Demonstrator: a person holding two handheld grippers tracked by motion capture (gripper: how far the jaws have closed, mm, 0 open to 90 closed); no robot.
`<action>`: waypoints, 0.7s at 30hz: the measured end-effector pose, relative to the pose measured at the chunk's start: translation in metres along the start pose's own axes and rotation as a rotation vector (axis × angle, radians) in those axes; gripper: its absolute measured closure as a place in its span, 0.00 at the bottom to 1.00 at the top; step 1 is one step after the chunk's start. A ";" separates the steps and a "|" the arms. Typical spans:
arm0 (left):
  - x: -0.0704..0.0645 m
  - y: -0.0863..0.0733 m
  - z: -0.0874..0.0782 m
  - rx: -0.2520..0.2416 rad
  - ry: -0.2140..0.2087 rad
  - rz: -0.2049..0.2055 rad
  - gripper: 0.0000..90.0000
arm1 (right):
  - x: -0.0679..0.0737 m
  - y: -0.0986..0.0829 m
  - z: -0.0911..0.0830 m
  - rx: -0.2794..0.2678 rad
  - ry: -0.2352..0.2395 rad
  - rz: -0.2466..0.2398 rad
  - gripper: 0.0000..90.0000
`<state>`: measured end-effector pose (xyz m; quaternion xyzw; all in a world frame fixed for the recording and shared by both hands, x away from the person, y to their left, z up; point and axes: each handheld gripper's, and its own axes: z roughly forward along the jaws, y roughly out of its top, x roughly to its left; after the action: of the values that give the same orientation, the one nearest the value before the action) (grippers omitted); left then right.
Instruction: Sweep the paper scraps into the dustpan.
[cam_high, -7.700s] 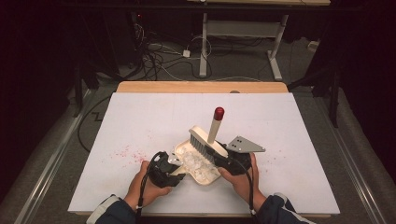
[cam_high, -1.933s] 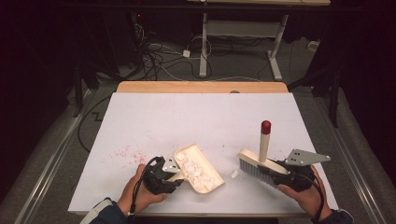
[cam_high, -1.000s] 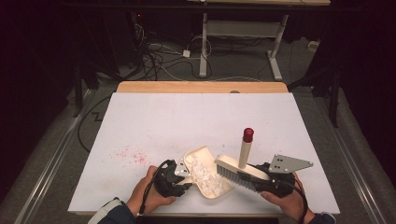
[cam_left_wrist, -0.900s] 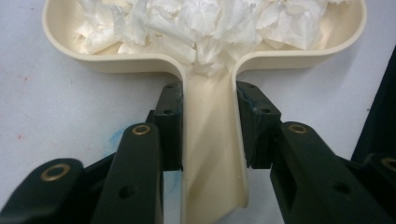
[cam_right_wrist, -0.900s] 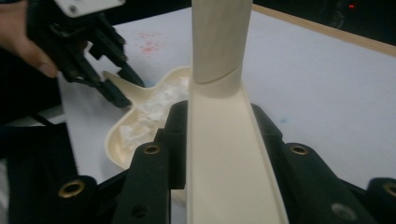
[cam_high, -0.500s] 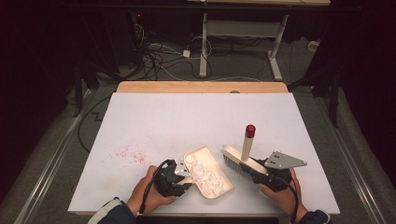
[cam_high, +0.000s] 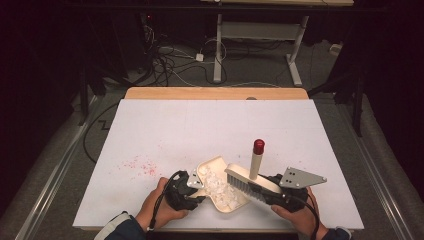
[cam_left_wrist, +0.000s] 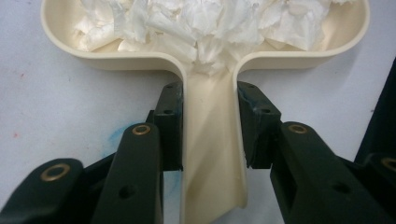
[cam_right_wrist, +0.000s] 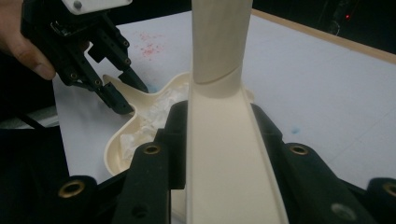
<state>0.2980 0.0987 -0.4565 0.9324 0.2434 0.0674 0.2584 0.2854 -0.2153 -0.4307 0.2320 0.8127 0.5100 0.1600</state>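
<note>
High view: the left gripper (cam_high: 192, 187) pins the cream dustpan (cam_high: 220, 182) at the near edge of the white table (cam_high: 200, 125), and the right gripper (cam_high: 275, 192) brings the brush (cam_high: 247, 180) right up to the pan's right rim. Red specks (cam_high: 140, 165) sit off to the left, unswept.

Left gripper view: jaws clenched on the dustpan's handle (cam_left_wrist: 212, 154), with white paper scraps (cam_left_wrist: 210, 23) heaped in the tray. I'd keep that squeeze firm and the pan flat so nothing spills.

Right gripper view: jaws clamped on the brush back (cam_right_wrist: 224, 154), handle standing upright. Best bet is short, low strokes toward the pan, bristles touching the table.
</note>
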 end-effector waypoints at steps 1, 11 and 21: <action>0.000 0.000 0.000 -0.001 0.000 0.000 0.71 | -0.001 0.000 -0.002 -0.005 -0.002 0.002 0.75; 0.003 -0.002 -0.001 -0.003 0.007 -0.011 0.71 | -0.010 0.000 -0.010 0.004 -0.027 0.021 0.75; 0.019 -0.008 -0.004 -0.004 0.018 -0.063 0.71 | -0.013 -0.006 -0.010 0.061 -0.019 0.024 0.75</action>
<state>0.3097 0.1161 -0.4572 0.9231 0.2749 0.0683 0.2601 0.2901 -0.2324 -0.4312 0.2513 0.8236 0.4845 0.1543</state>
